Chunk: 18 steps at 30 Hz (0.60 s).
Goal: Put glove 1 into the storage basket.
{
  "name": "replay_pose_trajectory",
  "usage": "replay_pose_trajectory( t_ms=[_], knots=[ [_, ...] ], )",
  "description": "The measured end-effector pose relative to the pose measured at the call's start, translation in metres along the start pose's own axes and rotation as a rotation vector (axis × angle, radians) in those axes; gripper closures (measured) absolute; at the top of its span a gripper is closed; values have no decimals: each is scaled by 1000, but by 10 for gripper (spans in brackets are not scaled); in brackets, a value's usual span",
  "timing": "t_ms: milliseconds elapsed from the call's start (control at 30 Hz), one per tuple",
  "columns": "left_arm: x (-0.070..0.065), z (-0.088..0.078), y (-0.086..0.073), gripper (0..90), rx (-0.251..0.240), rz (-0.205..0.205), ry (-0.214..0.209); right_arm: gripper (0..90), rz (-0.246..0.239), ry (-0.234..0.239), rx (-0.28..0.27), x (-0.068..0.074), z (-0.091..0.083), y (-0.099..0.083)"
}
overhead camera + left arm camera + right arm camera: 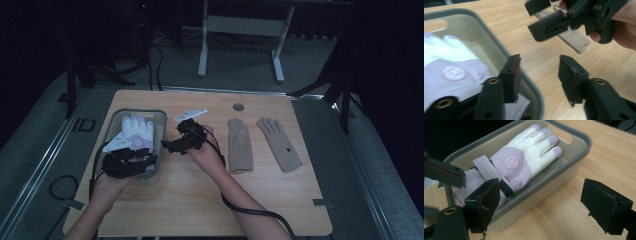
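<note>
White glove (524,162) lies in the bin (576,147); both the left gripper (539,75) and the right gripper (541,205) stand with jaws apart and empty, so next probably a reach for a tan glove (240,145).

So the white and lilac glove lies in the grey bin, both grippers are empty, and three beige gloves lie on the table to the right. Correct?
Not quite: the high view shows two beige gloves, not three. The white and lilac glove does lie in the grey bin, and the left gripper and right gripper are empty.
</note>
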State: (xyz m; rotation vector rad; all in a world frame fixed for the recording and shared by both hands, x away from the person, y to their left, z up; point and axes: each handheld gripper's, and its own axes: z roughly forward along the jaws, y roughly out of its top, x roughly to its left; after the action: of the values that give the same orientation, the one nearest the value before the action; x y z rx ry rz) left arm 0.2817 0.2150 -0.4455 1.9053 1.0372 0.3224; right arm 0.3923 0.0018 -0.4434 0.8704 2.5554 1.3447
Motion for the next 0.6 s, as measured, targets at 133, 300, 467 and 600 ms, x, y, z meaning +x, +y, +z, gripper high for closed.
replay_pose_trajectory(
  t_ms=[133,300,467,600],
  knots=[
    [-11,9,0,353,-15,19,-30,133,14,6,-10,-8,-13,-7],
    [-25,18,1,218,-64,42,-48,125,29,-16,-12,-13,-27,-15],
    [-34,25,1,153,-83,52,-81,109,19,-21,-29,-18,-40,-24],
    [-40,30,-2,123,-113,52,-114,109,29,-26,-48,-24,-50,-31]
  ],
)
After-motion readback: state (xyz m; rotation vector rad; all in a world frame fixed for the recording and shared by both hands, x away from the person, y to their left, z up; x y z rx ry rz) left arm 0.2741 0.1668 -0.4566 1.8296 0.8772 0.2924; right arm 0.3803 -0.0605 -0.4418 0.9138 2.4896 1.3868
